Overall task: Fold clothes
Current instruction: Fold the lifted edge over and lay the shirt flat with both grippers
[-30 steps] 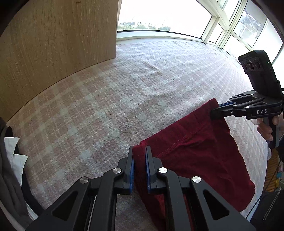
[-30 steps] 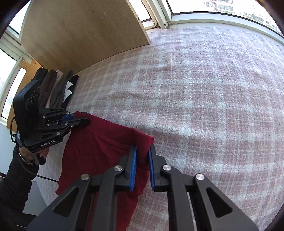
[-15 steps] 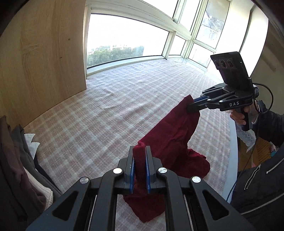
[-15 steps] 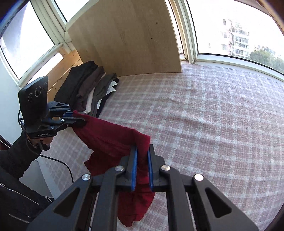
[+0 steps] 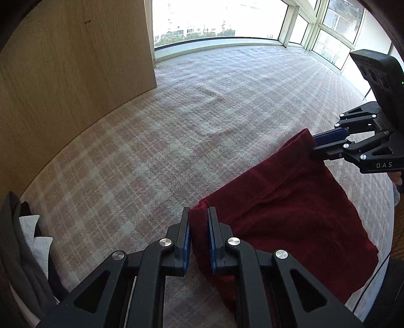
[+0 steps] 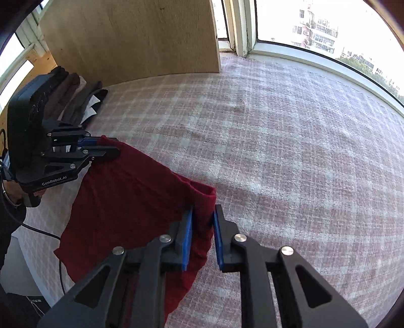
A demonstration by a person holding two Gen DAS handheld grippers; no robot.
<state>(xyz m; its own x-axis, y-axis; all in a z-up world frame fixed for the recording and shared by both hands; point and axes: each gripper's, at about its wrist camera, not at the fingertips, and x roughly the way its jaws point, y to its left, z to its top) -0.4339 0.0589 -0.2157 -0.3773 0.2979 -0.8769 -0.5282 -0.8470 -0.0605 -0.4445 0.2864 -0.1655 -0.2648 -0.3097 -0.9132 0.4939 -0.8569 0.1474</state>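
A dark red garment hangs stretched between my two grippers, just above a pink-and-white plaid cover. My left gripper is shut on one top corner of it. At the right of the left wrist view, my right gripper pinches the other top corner. In the right wrist view the red garment runs from my right gripper, shut on its folded corner, across to my left gripper. The lower part droops over the near edge of the plaid cover.
A wooden panel stands along the back left, with windows behind the surface. A pile of dark and white clothes lies by the wooden panel. The same clothes pile shows at lower left. A person's dark sleeve is at the left edge.
Half a second ago both grippers held the garment raised and bunched, with the cameras tilted up. Now they have come down and apart, and the cloth is spread flatter close to the cover.
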